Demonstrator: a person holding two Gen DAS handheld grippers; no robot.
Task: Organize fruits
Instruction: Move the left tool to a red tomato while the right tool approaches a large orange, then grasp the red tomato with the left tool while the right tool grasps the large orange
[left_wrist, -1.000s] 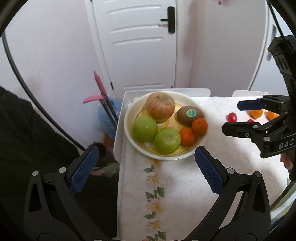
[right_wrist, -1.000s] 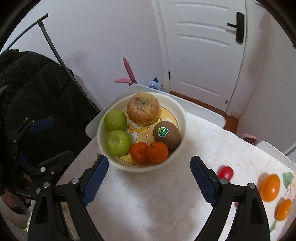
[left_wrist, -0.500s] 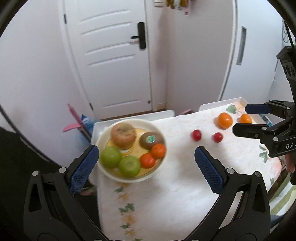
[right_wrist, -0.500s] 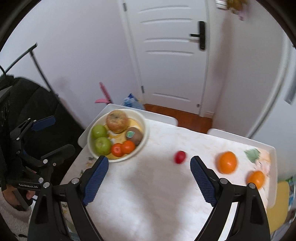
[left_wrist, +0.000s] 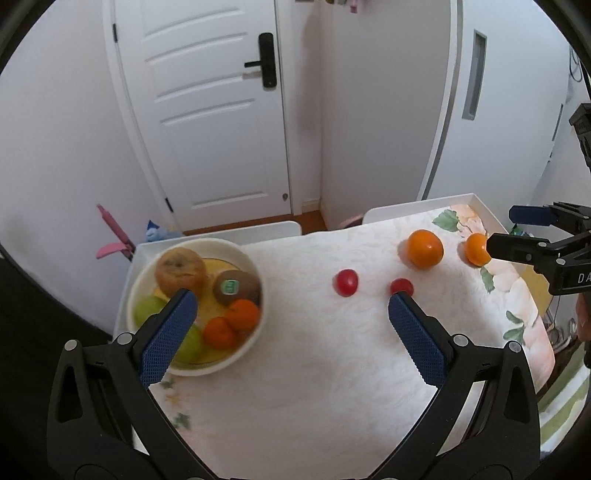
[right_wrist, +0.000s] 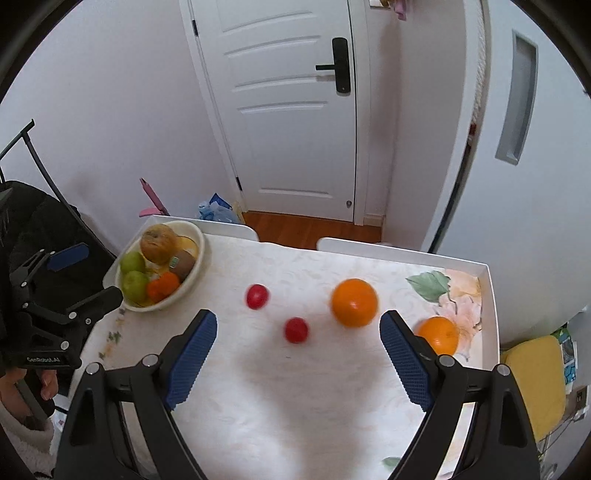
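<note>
Both of my hand-held grippers hang over the table (right_wrist: 295, 406) with jaws wide apart and nothing between them: the right hand-held gripper (right_wrist: 297, 330) at lower centre of its own view, the left hand-held gripper (left_wrist: 291, 312) at lower centre of its view.

Loose fruit, counted: two oranges and two small red fruits. The large orange (right_wrist: 354, 302) lies right of centre in the right view; the small orange (right_wrist: 439, 334) lies lower right, just beside my right finger. The red fruits (right_wrist: 257, 296) (right_wrist: 296, 329) lie at centre, near each other.

The bowl (right_wrist: 195, 258), at left, holds seven pieces: one brownish apple (right_wrist: 158, 242), two green apples (right_wrist: 132, 261), one kiwi (right_wrist: 183, 260) and, as the left view shows, two tangerines (left_wrist: 242, 314).

Handling, as I judge it: the oranges look firm and round, apt to roll, best taken across the widest girth. The red fruits look smooth, light and easily bruised; they call for a gentle, centred pinch.
</note>
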